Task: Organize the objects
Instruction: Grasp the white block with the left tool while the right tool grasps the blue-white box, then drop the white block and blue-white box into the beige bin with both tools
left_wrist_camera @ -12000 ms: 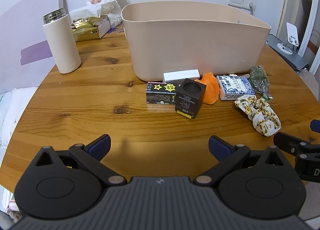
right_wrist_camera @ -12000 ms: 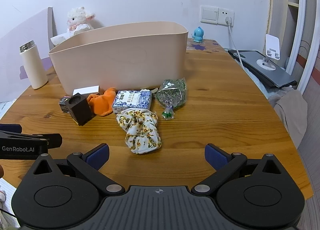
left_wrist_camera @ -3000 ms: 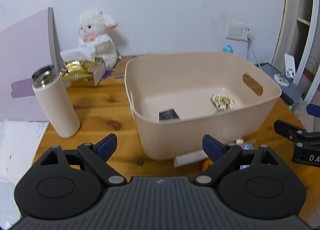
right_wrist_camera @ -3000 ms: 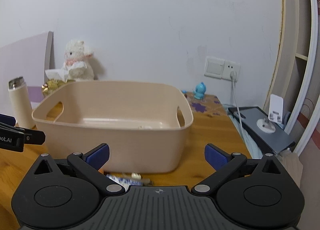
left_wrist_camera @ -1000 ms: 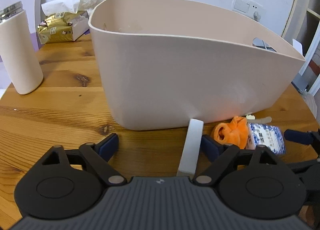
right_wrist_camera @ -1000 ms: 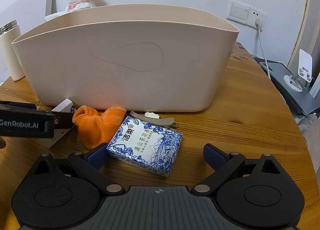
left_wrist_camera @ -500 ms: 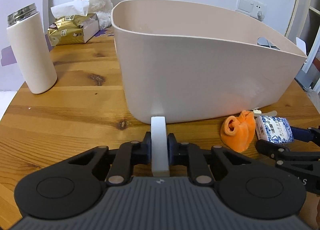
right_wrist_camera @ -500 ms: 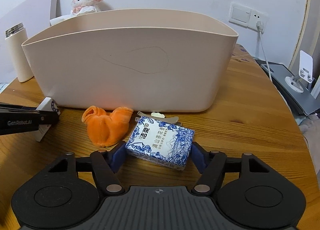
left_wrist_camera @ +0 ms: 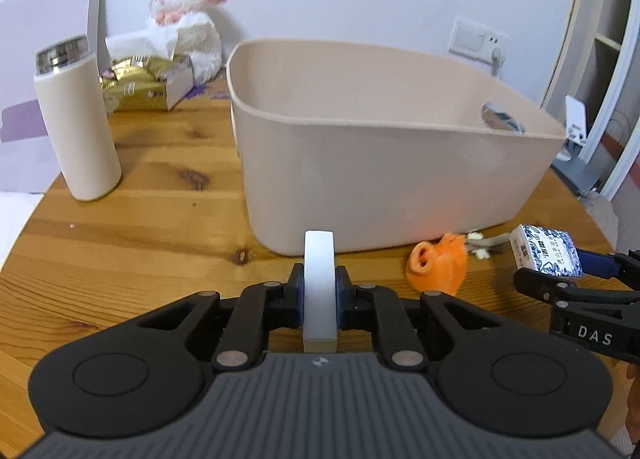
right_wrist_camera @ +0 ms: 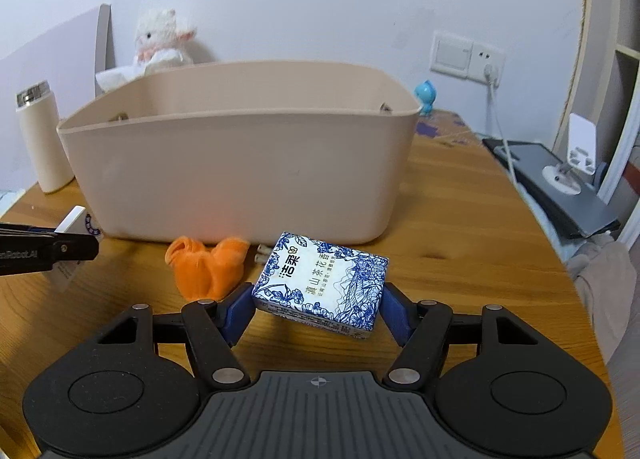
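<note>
Midway: left tool (left_wrist_camera: 319, 296) clamped on white box (left_wrist_camera: 319, 279), right tool (right_wrist_camera: 319, 309) on blue-patterned packet (right_wrist_camera: 322, 285), orange cloth (right_wrist_camera: 206, 265) and small clip (left_wrist_camera: 486, 245) left on tabletop (right_wrist_camera: 460, 243) at frame centre before bin (right_wrist_camera: 240, 163).

A home room: plush lamb (left_wrist_camera: 182, 15), tissue box (left_wrist_camera: 148, 85), wooden table (left_wrist_camera: 132, 227), wall socket (right_wrist_camera: 467, 56).

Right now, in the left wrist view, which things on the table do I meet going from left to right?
Cream steel-capped flask → white flat box held in left tool → orange crumpled cloth → blue-and-white patterned tissue pack.
</note>
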A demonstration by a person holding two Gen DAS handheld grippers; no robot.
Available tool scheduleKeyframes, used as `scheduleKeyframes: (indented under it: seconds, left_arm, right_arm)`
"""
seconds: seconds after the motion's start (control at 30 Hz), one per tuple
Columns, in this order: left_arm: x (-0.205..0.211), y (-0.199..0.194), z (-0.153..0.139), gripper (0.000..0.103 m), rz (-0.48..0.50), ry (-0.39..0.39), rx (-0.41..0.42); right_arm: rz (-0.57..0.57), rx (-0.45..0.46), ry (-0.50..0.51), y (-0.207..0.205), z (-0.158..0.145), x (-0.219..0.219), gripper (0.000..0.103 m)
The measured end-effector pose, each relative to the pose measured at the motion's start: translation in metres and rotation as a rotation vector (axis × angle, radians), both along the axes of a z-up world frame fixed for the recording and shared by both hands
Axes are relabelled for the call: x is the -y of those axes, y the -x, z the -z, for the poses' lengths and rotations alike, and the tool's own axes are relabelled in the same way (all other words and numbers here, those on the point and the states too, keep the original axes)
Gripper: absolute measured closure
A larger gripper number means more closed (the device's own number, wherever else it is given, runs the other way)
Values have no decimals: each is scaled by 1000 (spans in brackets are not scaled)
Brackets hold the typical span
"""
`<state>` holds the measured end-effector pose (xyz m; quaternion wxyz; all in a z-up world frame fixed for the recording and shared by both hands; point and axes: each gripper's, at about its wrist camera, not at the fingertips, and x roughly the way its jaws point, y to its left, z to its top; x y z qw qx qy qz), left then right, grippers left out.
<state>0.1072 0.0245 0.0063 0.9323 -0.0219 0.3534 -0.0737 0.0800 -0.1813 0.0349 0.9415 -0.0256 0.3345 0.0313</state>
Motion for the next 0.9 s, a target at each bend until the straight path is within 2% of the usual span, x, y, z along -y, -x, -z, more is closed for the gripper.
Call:
scheduleKeyframes:
  seconds: [0.43,0.7,0.9]
  left_arm:
    - [-3,12,-62,87,9,25,169]
    - [1,-10,-90,87,4,20,241]
    - [7,-41,-95,87,-1,13,242]
  right_arm:
    - [25,160,-13,7,-48,5,39]
    - [41,266,-31,-5,-73,3,39]
    - [31,290,-31,-25,-82,-2,38]
